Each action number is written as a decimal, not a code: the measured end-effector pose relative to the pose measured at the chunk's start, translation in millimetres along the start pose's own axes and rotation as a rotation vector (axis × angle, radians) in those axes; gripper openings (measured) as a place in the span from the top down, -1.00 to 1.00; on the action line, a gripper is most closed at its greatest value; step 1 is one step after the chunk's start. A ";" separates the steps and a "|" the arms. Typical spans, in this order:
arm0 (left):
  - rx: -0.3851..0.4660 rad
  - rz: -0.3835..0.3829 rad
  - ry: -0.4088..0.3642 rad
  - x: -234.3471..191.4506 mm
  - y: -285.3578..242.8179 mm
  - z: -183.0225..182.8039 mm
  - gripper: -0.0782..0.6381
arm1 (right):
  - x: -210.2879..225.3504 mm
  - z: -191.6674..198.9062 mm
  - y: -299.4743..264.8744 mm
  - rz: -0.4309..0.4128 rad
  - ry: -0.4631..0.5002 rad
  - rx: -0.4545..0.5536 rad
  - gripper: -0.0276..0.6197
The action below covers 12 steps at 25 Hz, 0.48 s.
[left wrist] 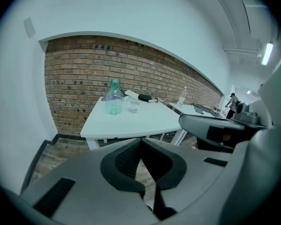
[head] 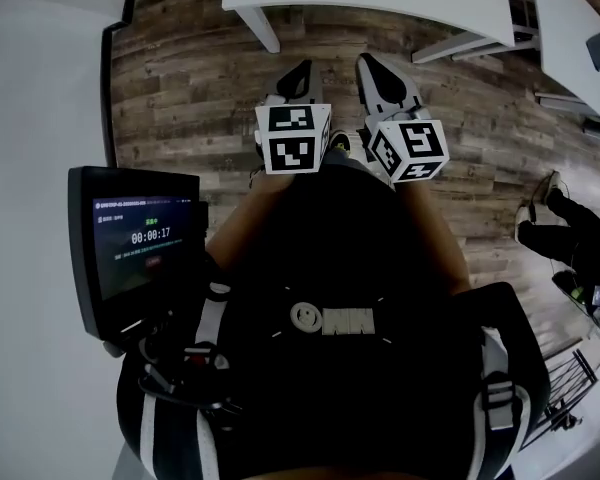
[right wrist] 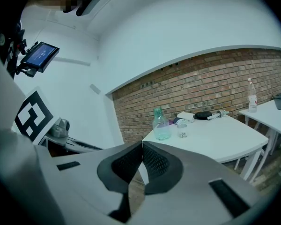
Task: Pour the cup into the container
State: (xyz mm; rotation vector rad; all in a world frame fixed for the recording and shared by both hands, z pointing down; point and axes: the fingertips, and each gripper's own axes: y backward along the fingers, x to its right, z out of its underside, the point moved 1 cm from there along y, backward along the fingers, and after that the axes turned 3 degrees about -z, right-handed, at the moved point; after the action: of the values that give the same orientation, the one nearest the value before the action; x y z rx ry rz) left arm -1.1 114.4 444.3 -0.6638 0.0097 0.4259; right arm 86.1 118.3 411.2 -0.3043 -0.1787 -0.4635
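Note:
On a white table (left wrist: 145, 121) by the brick wall stand a green-tinted glass carafe (left wrist: 114, 97) and a small clear cup (left wrist: 134, 107) just to its right. The right gripper view has the same carafe (right wrist: 161, 124) and cup (right wrist: 181, 134). Both are well ahead of the grippers, out of reach. My left gripper (left wrist: 141, 140) is shut with nothing between its jaws. My right gripper (right wrist: 141, 145) is shut and empty too. In the head view the left gripper (head: 300, 70) and right gripper (head: 369, 65) are held side by side over the wood floor, pointing at the table's near edge (head: 370, 3).
At the back of the table lie a white cloth (right wrist: 186, 116) and dark items (right wrist: 203, 114). A second white table (right wrist: 267, 114) with a bottle (right wrist: 251, 96) stands to the right. A small screen (head: 140, 233) is mounted at my left. Another person (head: 565, 233) is at the right.

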 end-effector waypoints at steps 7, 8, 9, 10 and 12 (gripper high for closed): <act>0.007 0.013 -0.013 2.6 -2.2 -0.9 0.78 | -3.0 -1.4 0.8 0.003 0.018 0.008 0.90; 0.008 0.017 -0.015 3.1 -2.5 -0.9 0.78 | -3.7 -1.3 0.4 0.003 0.022 0.007 0.90; 0.009 0.019 -0.017 3.4 -2.7 -1.0 0.78 | -4.8 -1.1 -0.3 0.000 0.024 0.007 0.90; 0.010 0.020 -0.019 3.6 -2.7 -1.4 0.78 | -5.8 -1.1 -0.9 -0.004 0.026 0.008 0.90; 0.014 0.022 -0.021 4.4 -3.1 -3.0 0.78 | -6.5 -1.6 -1.3 -0.008 0.031 0.011 0.90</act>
State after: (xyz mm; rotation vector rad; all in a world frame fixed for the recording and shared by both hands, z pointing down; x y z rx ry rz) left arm 4.4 112.1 443.2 -0.6461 -0.0004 0.4533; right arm 80.0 119.4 408.5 -0.2853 -0.1521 -0.4746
